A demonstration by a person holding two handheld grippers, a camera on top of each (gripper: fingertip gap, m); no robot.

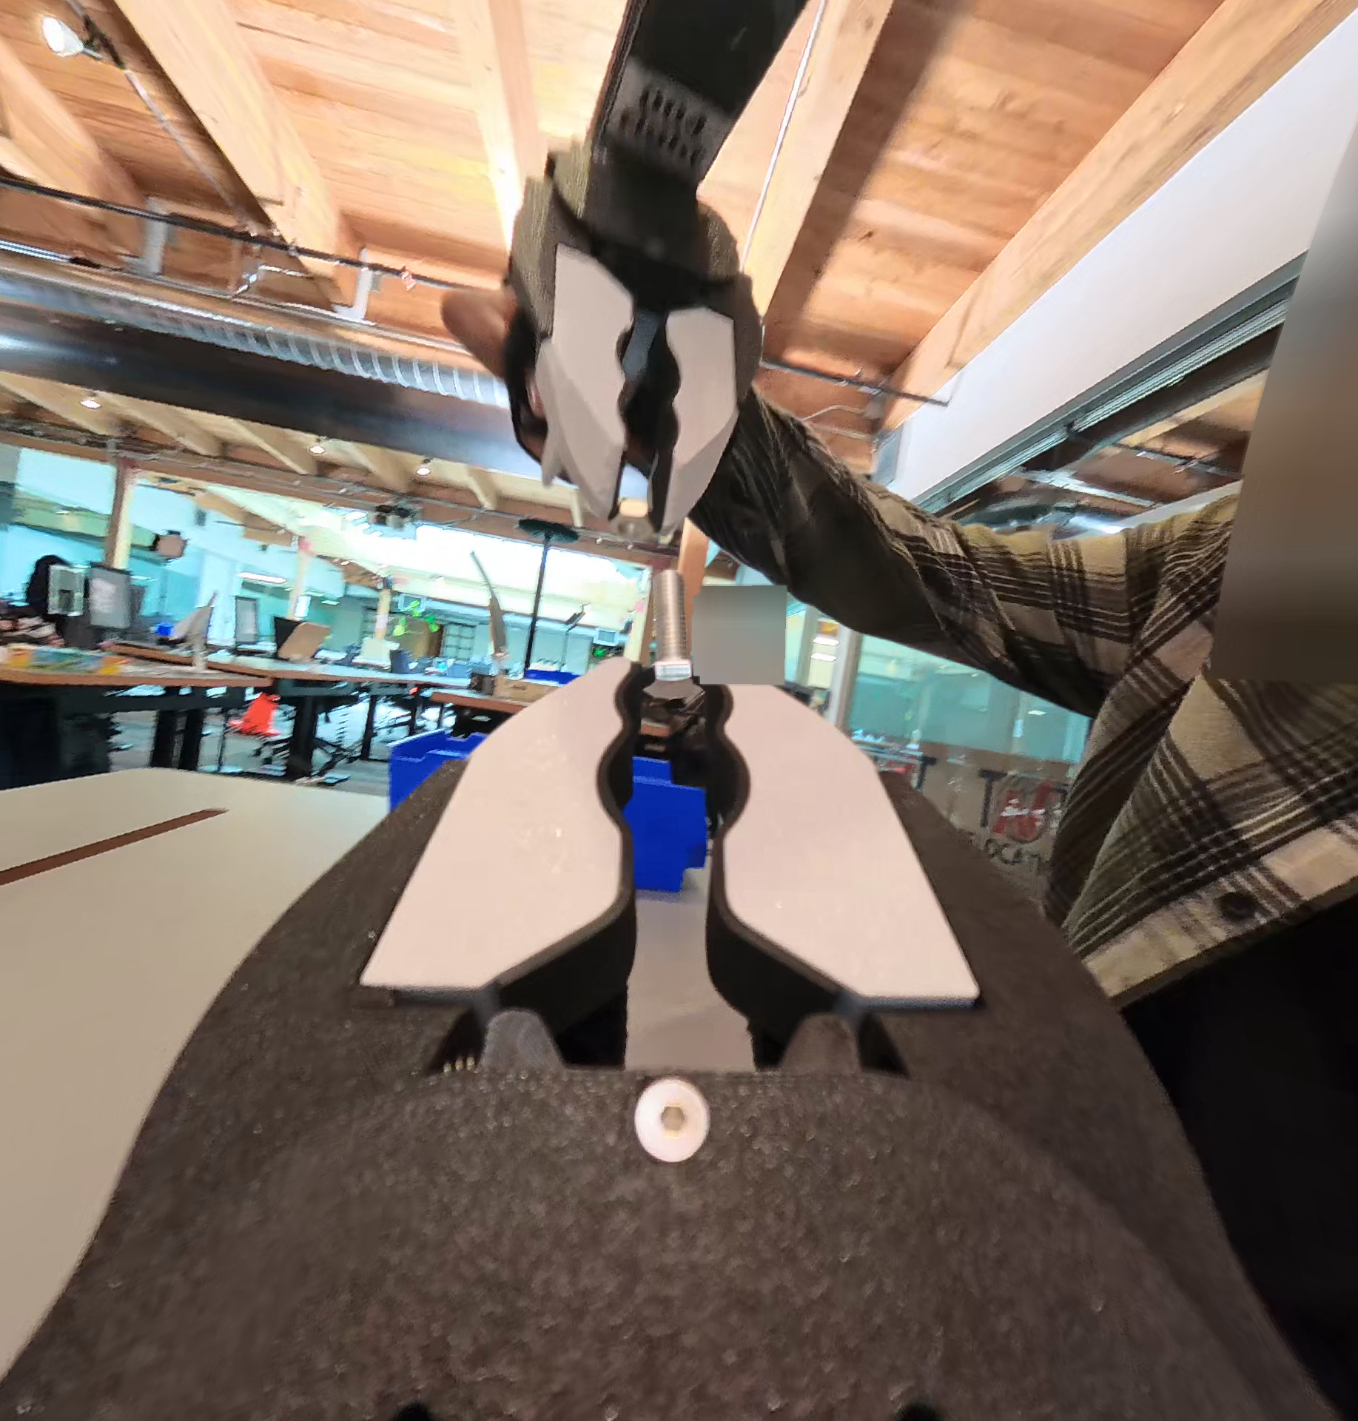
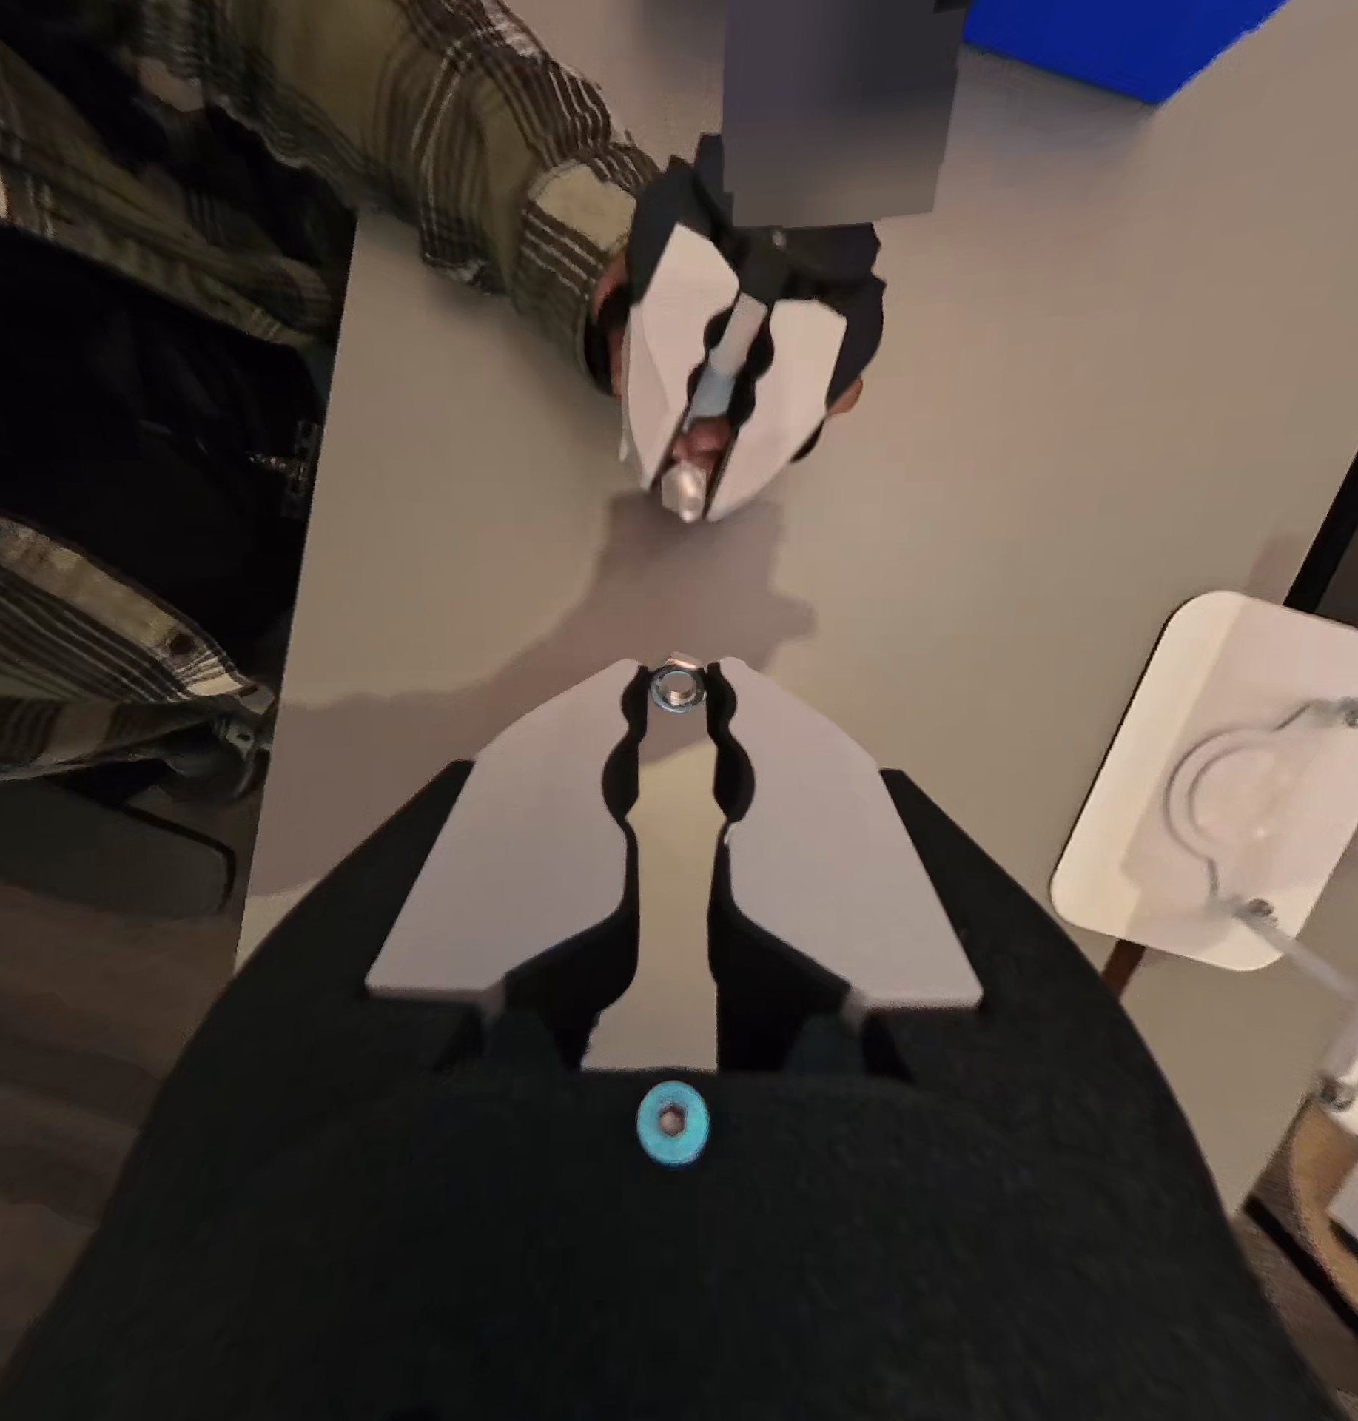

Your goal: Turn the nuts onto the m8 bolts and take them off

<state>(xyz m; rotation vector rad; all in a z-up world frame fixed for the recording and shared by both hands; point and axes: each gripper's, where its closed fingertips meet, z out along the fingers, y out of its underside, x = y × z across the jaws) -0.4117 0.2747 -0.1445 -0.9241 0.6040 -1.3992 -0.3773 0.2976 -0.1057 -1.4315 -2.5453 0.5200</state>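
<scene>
My left gripper is shut on the hex head of a silver M8 bolt, whose threaded shaft points straight up. My right gripper hangs just above the bolt's tip, pointing down, with a small gap between them. In the right wrist view, my right gripper is shut on a silver nut with its hole facing the camera. Below it, the left gripper holds the bolt end-on over the table. The nut is apart from the bolt.
A grey-white table lies below. A blue bin stands behind the left gripper. A white plate with a clear fixture sits at the table's right edge. Plaid sleeves reach in from the right.
</scene>
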